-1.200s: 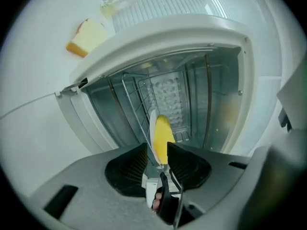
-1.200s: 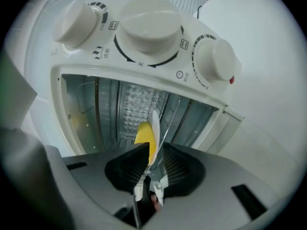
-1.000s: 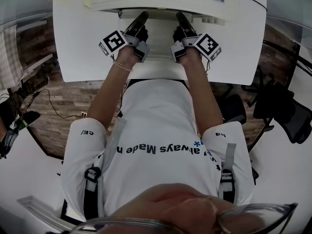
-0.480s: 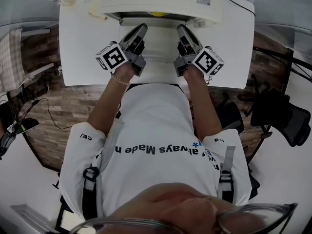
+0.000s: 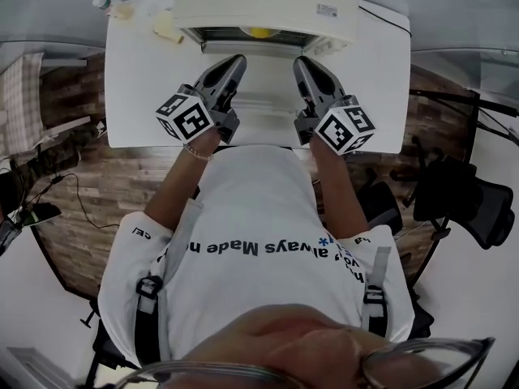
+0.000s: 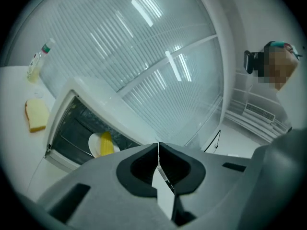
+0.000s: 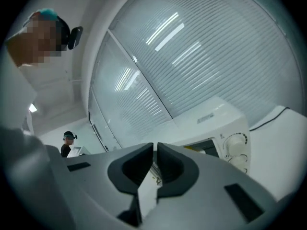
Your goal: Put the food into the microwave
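Observation:
A white microwave (image 5: 268, 2) stands at the far side of the white table (image 5: 138, 96). Its dark opening faces me, and inside it a white plate (image 6: 95, 145) carries a yellow piece of food (image 6: 106, 143); the food (image 5: 259, 32) also shows in the head view. My left gripper (image 5: 237, 58) and right gripper (image 5: 300, 60) hover side by side in front of the opening, apart from it. Both are shut with nothing between their jaws. The left gripper (image 6: 158, 146) points at the opening's right part. The right gripper (image 7: 155, 146) points left of the microwave's knobs (image 7: 235, 143).
A slice of bread (image 6: 37, 115) lies on the table left of the microwave, and a small bottle (image 6: 38, 59) stands behind it. A pale flat panel (image 5: 263, 104) lies between the grippers. Black office chairs (image 5: 462, 201) stand right of the table. A person (image 7: 69, 140) stands far off.
Both grippers have drawn back from the microwave toward my body. The head view has shifted, so the opening with the yellow food now shows.

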`<state>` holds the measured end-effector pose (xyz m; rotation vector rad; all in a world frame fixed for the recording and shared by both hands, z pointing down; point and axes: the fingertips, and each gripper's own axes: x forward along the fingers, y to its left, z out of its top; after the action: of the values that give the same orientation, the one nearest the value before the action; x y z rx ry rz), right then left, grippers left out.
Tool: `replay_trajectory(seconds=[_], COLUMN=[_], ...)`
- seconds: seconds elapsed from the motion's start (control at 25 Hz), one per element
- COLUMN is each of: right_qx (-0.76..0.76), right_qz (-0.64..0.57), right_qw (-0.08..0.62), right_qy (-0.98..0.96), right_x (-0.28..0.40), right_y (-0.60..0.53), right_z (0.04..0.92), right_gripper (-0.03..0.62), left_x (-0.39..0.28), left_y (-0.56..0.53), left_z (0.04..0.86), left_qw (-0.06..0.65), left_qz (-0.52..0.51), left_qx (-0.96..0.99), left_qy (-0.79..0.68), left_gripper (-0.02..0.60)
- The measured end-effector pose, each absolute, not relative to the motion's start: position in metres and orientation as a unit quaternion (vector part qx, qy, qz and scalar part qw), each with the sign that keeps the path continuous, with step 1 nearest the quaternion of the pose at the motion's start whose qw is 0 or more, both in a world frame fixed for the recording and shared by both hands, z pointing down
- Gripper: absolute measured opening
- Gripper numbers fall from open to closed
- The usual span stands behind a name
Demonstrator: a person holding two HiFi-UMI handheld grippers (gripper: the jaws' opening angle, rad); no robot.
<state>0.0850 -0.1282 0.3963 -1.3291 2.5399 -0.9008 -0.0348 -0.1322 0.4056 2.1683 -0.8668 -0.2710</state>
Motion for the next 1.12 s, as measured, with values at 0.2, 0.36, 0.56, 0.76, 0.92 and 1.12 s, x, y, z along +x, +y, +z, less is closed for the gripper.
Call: replay_trajectory(seconds=[0.2, 0.36, 0.56, 0.76, 0.92, 1.12], right_qx=[-0.443, -0.449, -0.449, -0.442, -0.439, -0.436], right_qz=[-0.228, -0.171, -0.122, -0.081, -0.064, -0.045], right_qw=[0.031, 0.003, -0.016, -0.031, -0.038, -0.047], right_qy=[0.867, 0.877, 0.885, 0.893, 0.895, 0.898], right_x=[0.081, 0.082, 0.079, 0.073, 0.070, 0.067], right_y=[-0.114, -0.102, -0.088, -0.079, -0.070, -0.059], right_z=[0.365, 0.342, 0.316, 0.293, 0.280, 0.266], right_gripper=[0.028, 0.028, 0.028, 0.028, 0.028, 0.028], left_x=[-0.034, -0.033, -0.032, -0.031, -0.028, -0.024], left_y=[-0.121, -0.110, -0.100, -0.093, -0.086, -0.074], left_z=[0.374, 0.352, 0.325, 0.300, 0.286, 0.272], left_qw=[0.333, 0.288, 0.222, 0.180, 0.163, 0.140], left_qz=[-0.089, -0.070, -0.049, -0.045, -0.045, -0.039], left_qx=[0.875, 0.889, 0.905, 0.914, 0.918, 0.923], left_qy=[-0.341, -0.348, -0.359, -0.360, -0.359, -0.355], left_gripper=[0.017, 0.017, 0.017, 0.017, 0.017, 0.017])
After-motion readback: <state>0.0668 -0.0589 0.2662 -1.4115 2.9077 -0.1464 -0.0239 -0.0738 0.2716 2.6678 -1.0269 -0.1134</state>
